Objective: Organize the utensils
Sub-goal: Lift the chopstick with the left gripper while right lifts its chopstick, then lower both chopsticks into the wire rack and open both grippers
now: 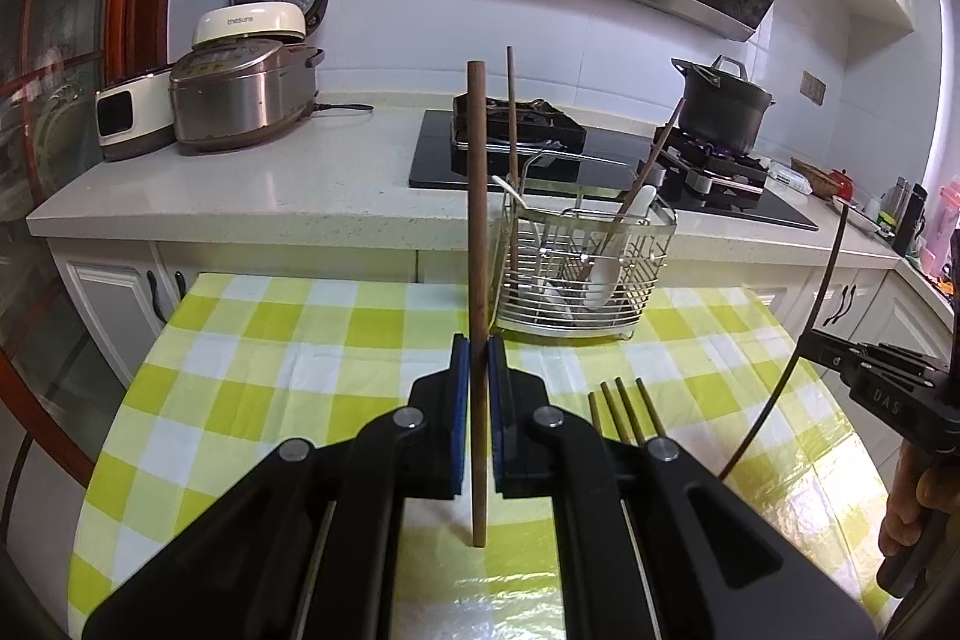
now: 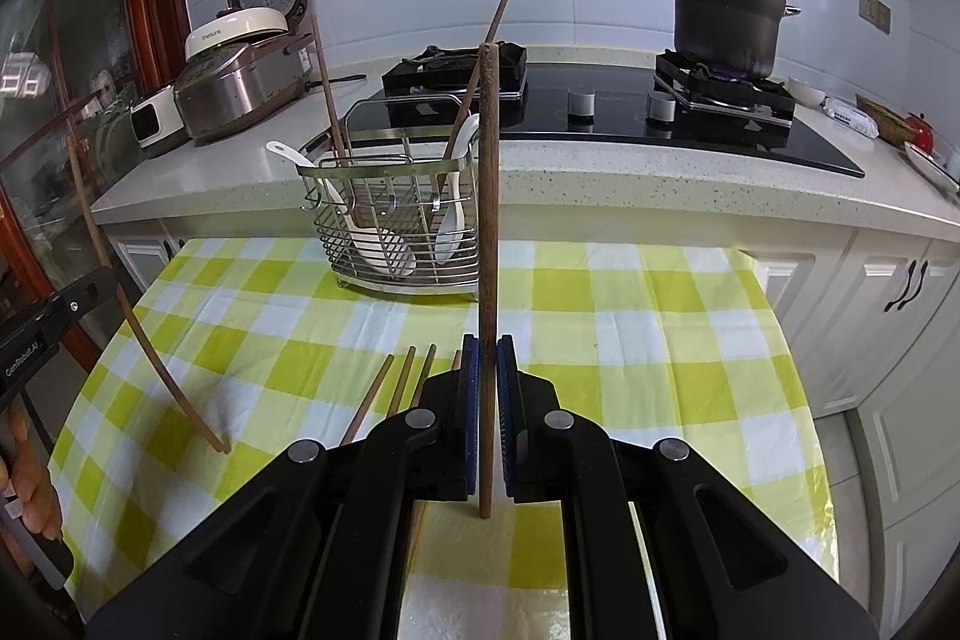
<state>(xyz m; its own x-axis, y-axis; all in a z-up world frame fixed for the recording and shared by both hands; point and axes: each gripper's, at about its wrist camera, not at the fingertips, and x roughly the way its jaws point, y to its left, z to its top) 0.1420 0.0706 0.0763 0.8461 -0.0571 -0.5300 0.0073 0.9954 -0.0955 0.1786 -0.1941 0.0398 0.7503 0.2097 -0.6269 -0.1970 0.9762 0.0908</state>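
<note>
Dark brown wooden chopstick [image 1: 478,244]; slender, round, upright in left tool [image 1: 478,370].

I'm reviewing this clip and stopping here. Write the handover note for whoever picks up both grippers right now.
Left gripper: shut on one upright wooden chopstick.
Right gripper: shut on another upright chopstick.
Wire utensil basket stands at the far side of the checked tablecloth.
Done: two chopsticks and white spoons already in the basket.
Left: drop both held chopsticks into the basket, then collect the four loose chopsticks lying on the cloth near the grippers.
</note>
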